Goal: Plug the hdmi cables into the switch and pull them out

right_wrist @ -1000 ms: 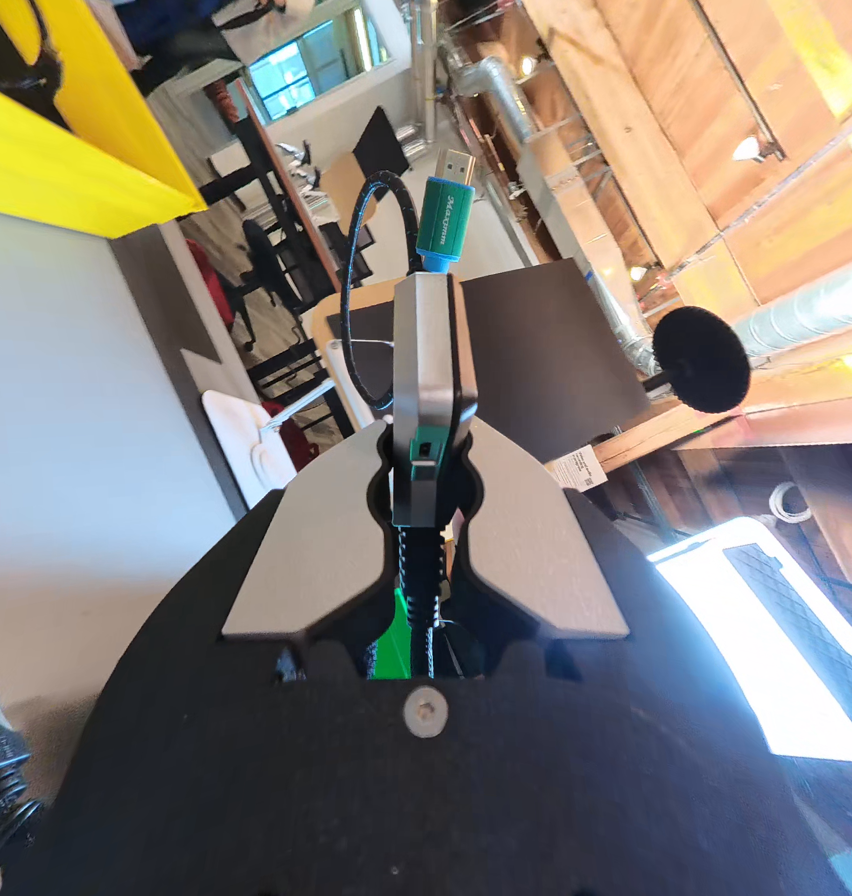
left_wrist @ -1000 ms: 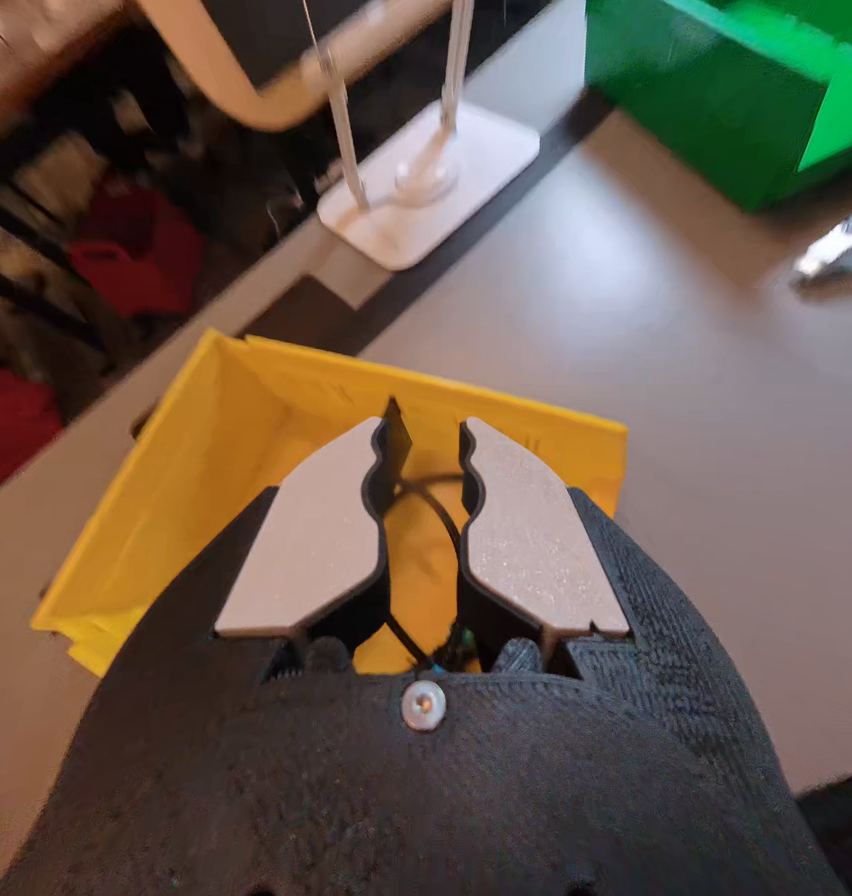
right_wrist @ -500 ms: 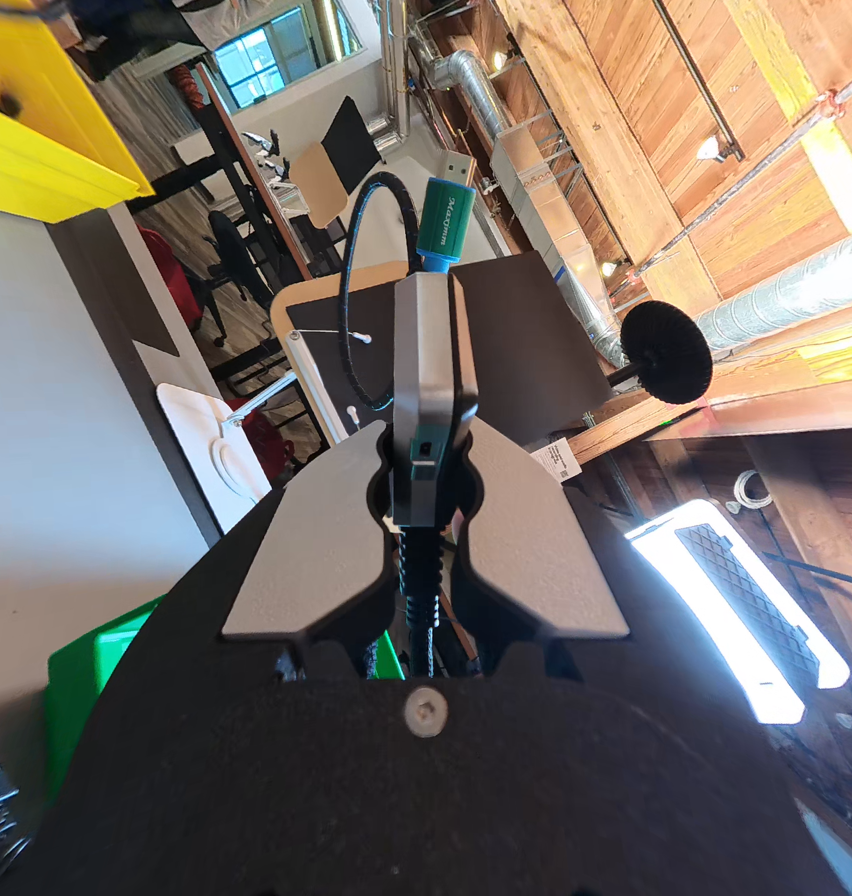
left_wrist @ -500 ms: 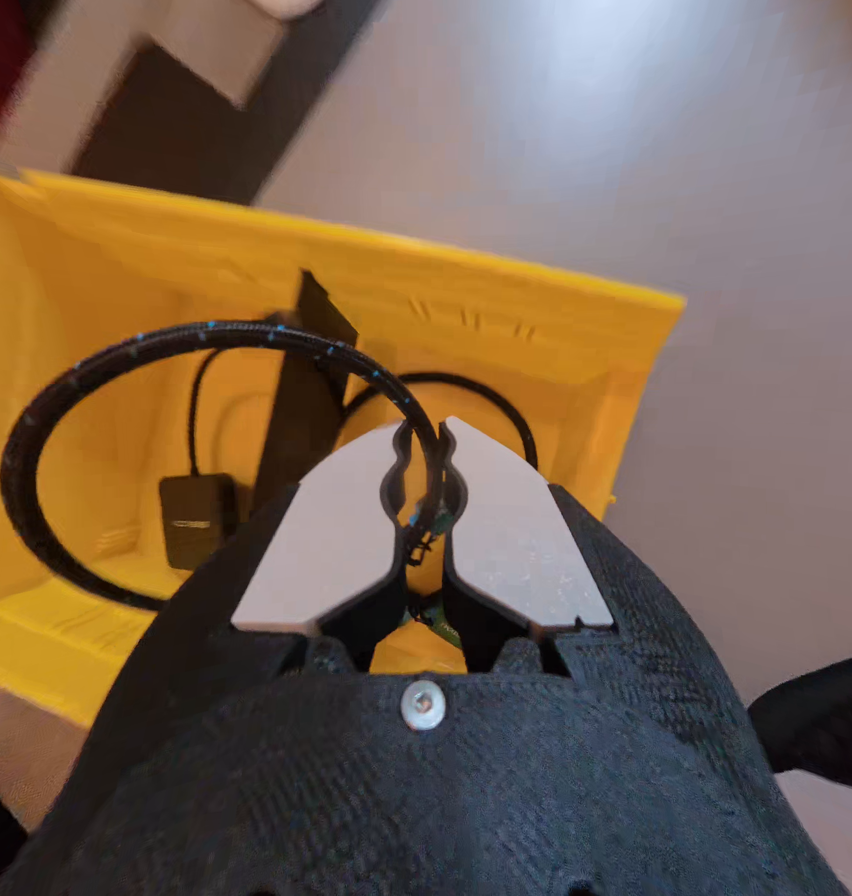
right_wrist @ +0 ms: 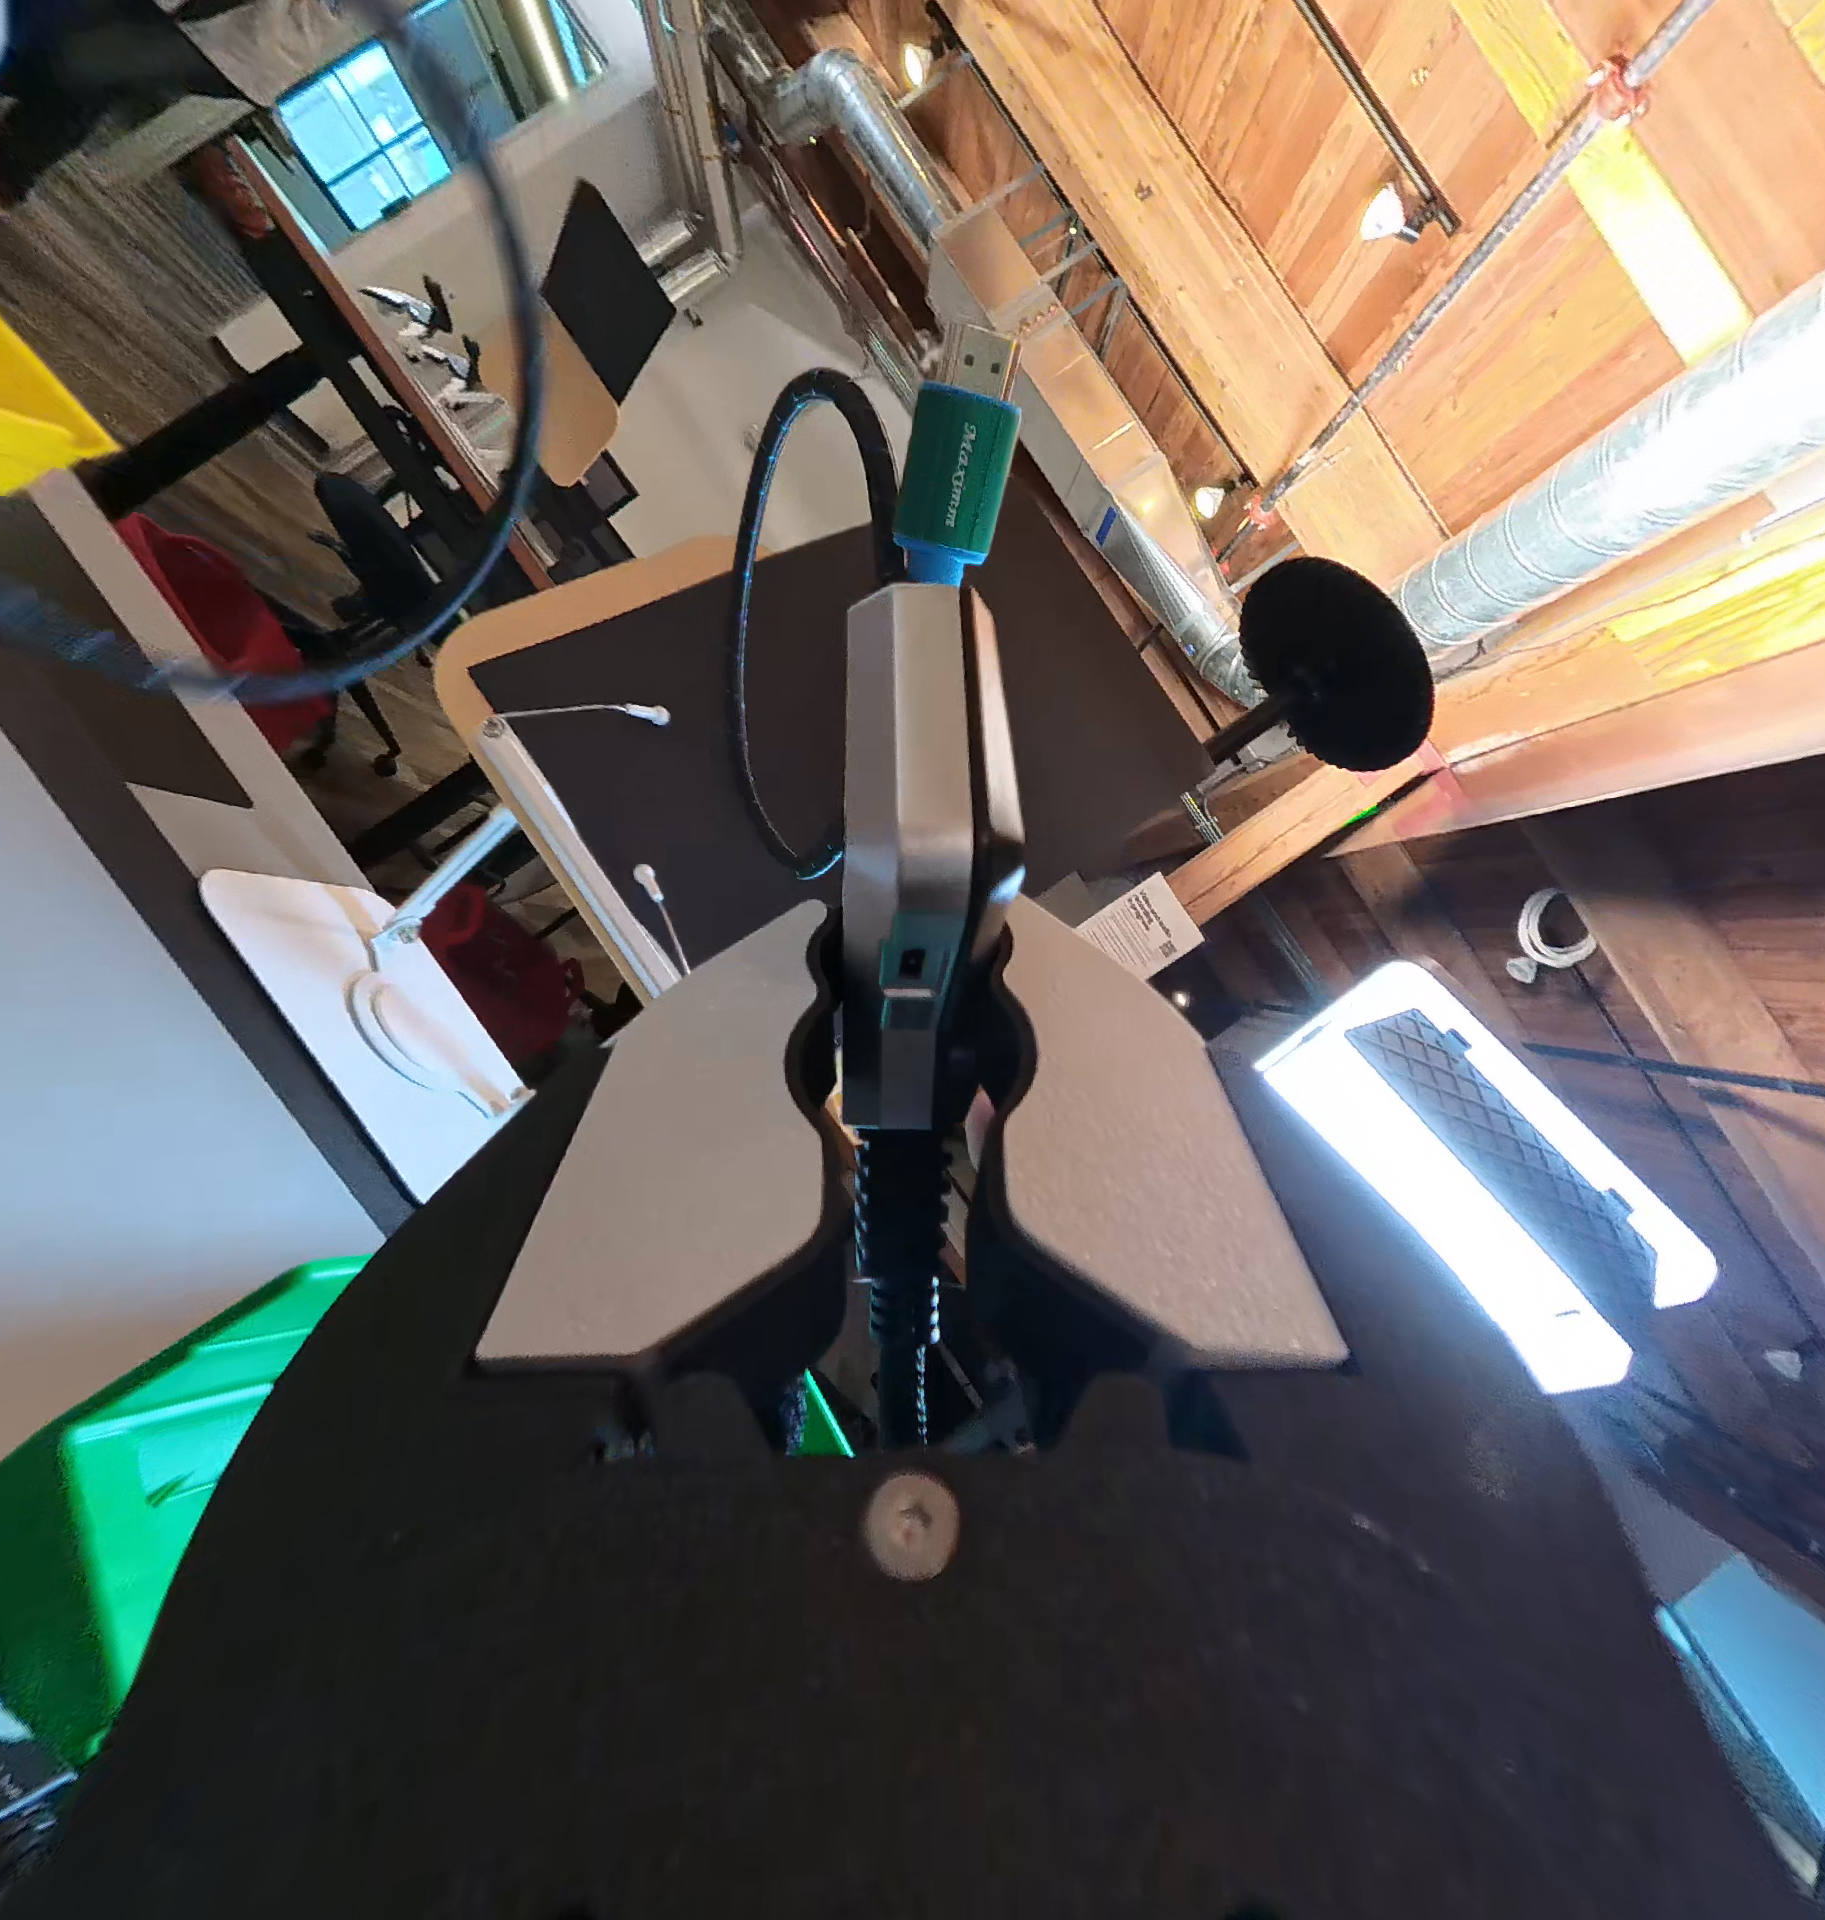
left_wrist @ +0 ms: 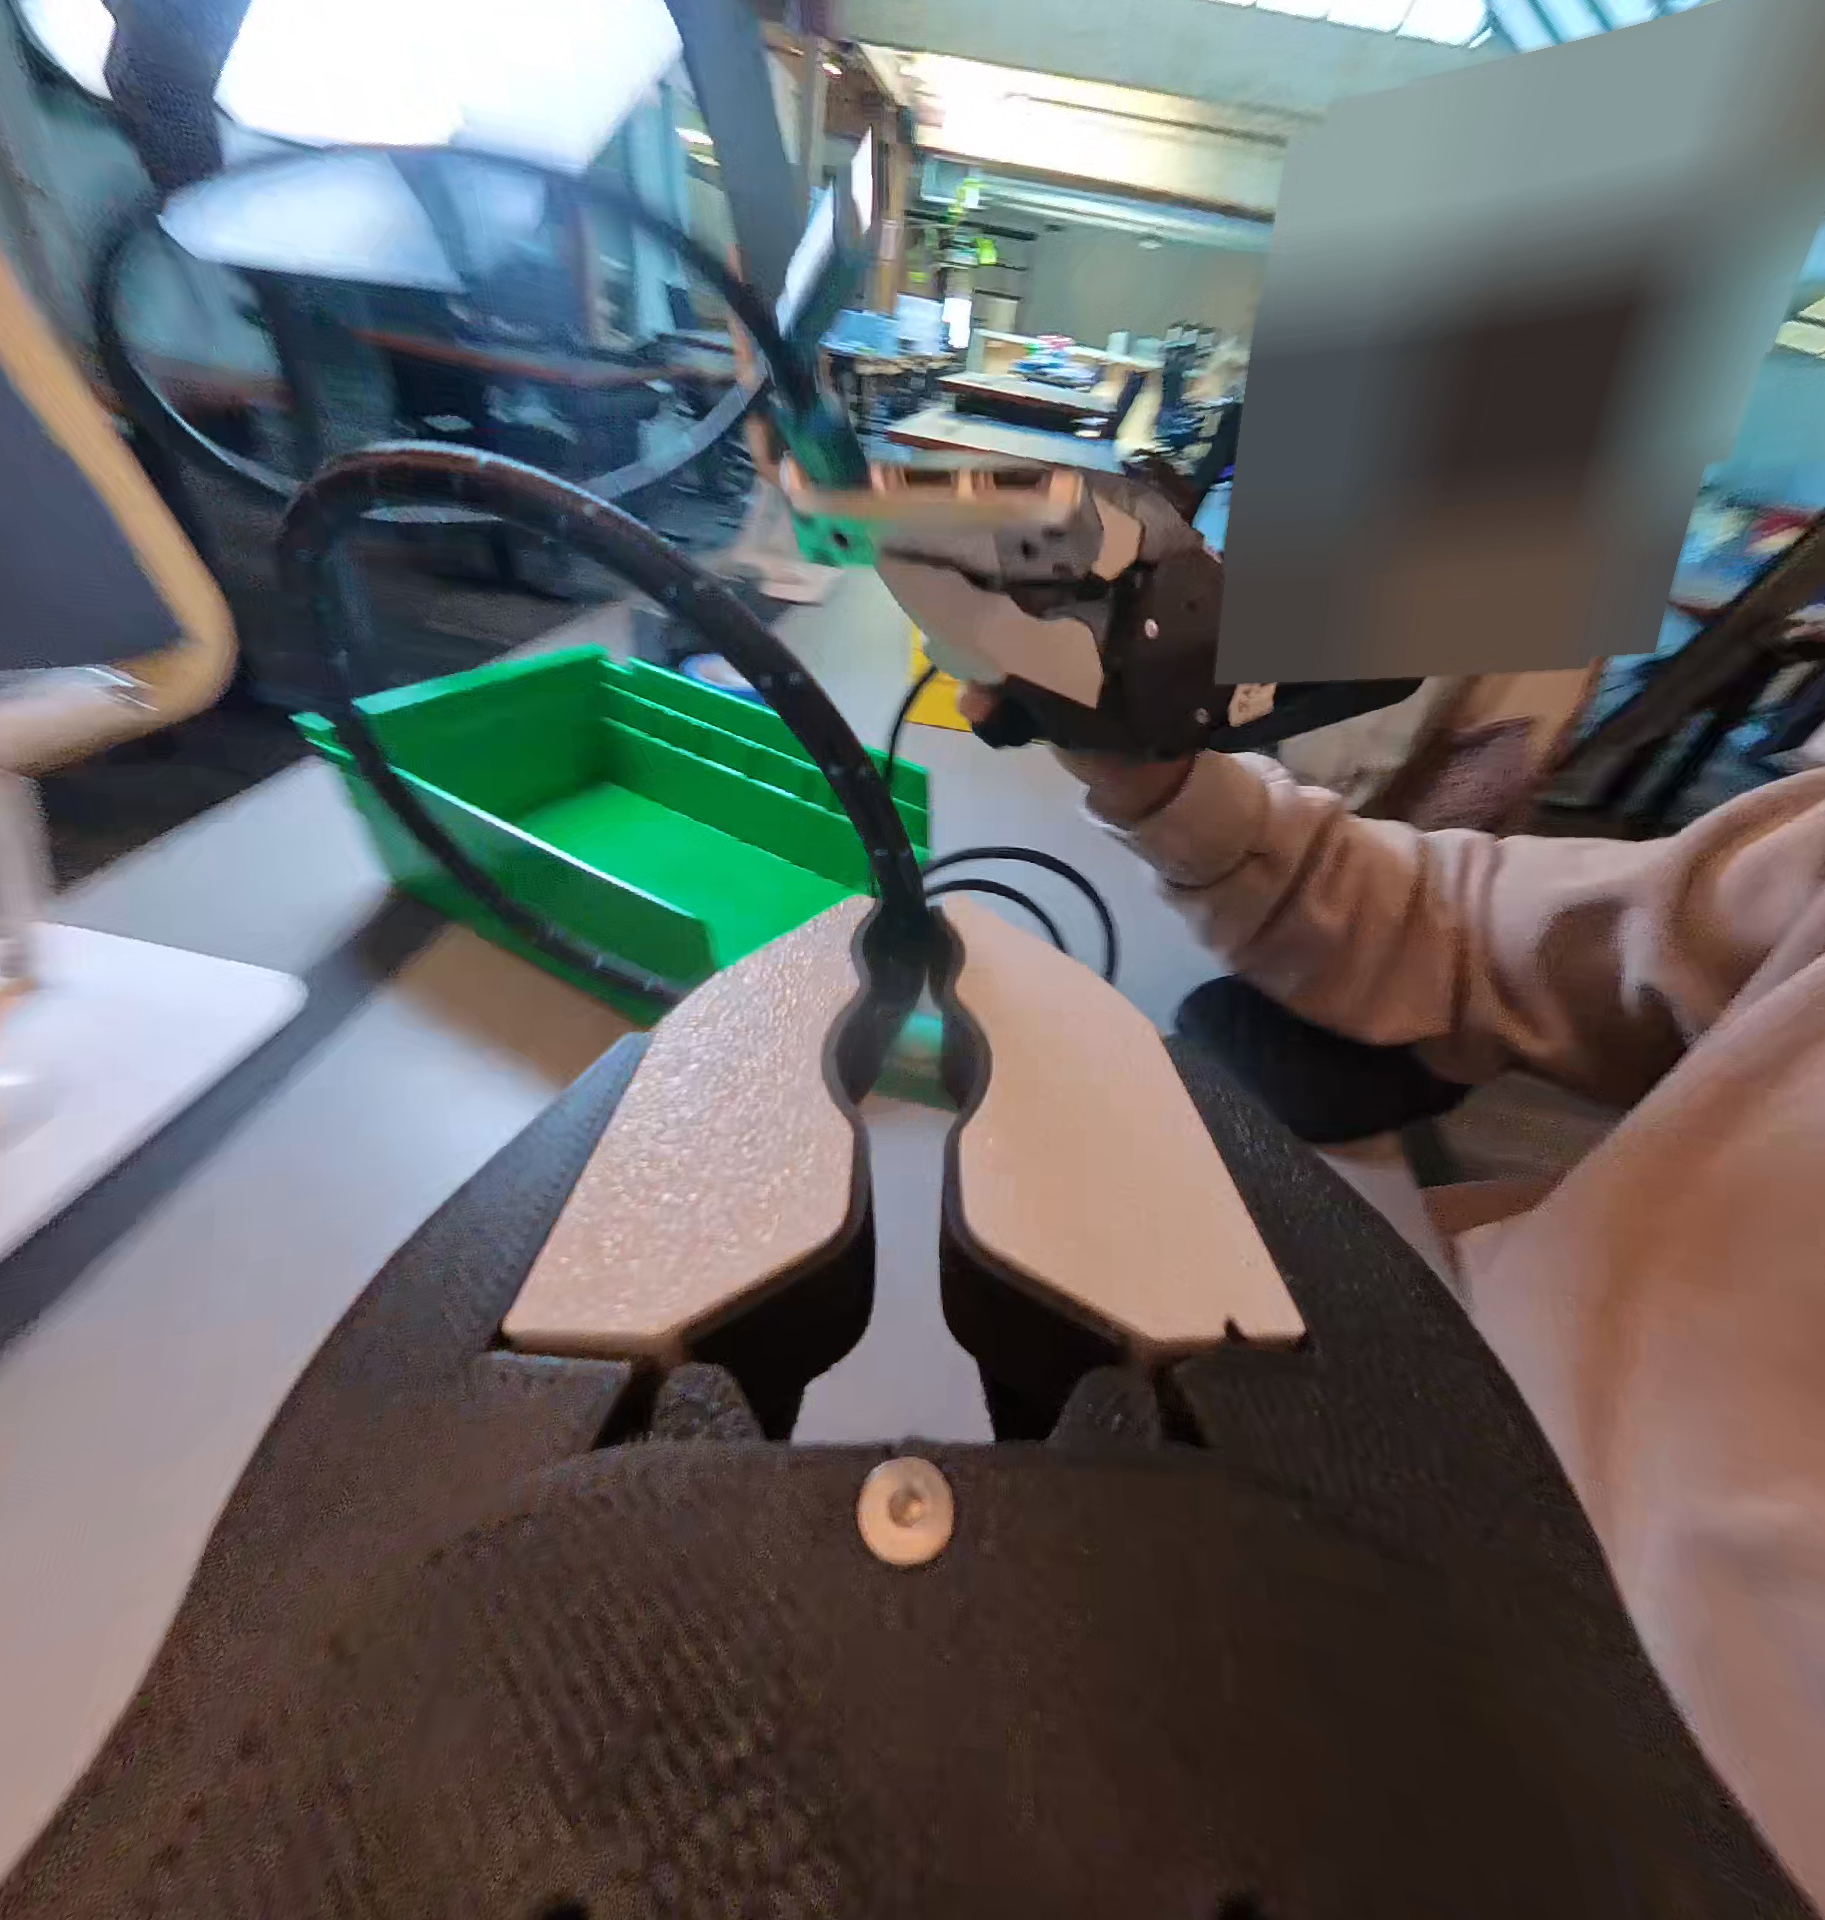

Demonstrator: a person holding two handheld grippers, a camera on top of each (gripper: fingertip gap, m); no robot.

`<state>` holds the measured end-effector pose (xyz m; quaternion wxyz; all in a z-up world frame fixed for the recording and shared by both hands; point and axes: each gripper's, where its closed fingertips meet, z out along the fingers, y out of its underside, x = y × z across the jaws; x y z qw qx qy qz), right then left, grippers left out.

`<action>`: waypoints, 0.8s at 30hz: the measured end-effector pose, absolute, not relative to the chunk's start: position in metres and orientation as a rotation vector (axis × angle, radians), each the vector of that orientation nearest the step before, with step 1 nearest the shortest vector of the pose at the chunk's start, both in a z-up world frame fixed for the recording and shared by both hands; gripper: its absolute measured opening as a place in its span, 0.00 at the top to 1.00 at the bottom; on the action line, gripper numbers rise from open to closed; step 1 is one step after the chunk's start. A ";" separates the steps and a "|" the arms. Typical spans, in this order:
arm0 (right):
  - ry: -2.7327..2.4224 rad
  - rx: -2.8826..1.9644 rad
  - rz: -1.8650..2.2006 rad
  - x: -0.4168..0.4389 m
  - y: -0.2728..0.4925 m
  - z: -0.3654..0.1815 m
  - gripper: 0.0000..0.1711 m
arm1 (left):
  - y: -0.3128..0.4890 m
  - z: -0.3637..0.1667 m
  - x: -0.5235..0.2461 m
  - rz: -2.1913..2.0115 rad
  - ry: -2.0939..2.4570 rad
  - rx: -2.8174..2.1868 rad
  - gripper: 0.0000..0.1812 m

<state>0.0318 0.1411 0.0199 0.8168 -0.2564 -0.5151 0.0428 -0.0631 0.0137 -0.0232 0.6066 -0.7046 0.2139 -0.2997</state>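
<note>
Fingers of the left gripper (left_wrist: 903, 961) pinched a braided black cable (left_wrist: 679, 592) above the table (left_wrist: 160, 1299); the right gripper (right_wrist: 913, 987) clamped the grey switch (right_wrist: 913, 790).

A green bin (left_wrist: 669, 821) sits on the grey worktop (left_wrist: 212, 1195), near a white lamp base (left_wrist: 87, 1060). A yellow bin (right_wrist: 4, 416) shows at the edge.

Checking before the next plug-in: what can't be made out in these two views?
- Left wrist view: cable end, hidden between the left gripper fingers.
- Left wrist view: switch ports, motion-blurred.
- Right wrist view: switch lower end, hidden in the right gripper.
</note>
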 end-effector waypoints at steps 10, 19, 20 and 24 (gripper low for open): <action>-1.085 -0.608 0.066 0.042 0.175 0.017 0.87 | 0.059 -0.155 -0.018 -1.037 0.388 -1.998 0.95; -1.117 -0.615 0.060 0.037 0.176 0.008 0.87 | 0.020 -0.185 -0.101 -0.167 0.701 -2.407 0.85; -1.119 -0.614 0.060 0.036 0.176 0.008 0.87 | 0.019 -0.179 -0.103 -0.083 0.751 -2.392 0.84; -1.131 -0.615 0.070 0.034 0.174 0.004 0.87 | 0.013 -0.177 -0.072 0.036 1.051 -2.291 0.83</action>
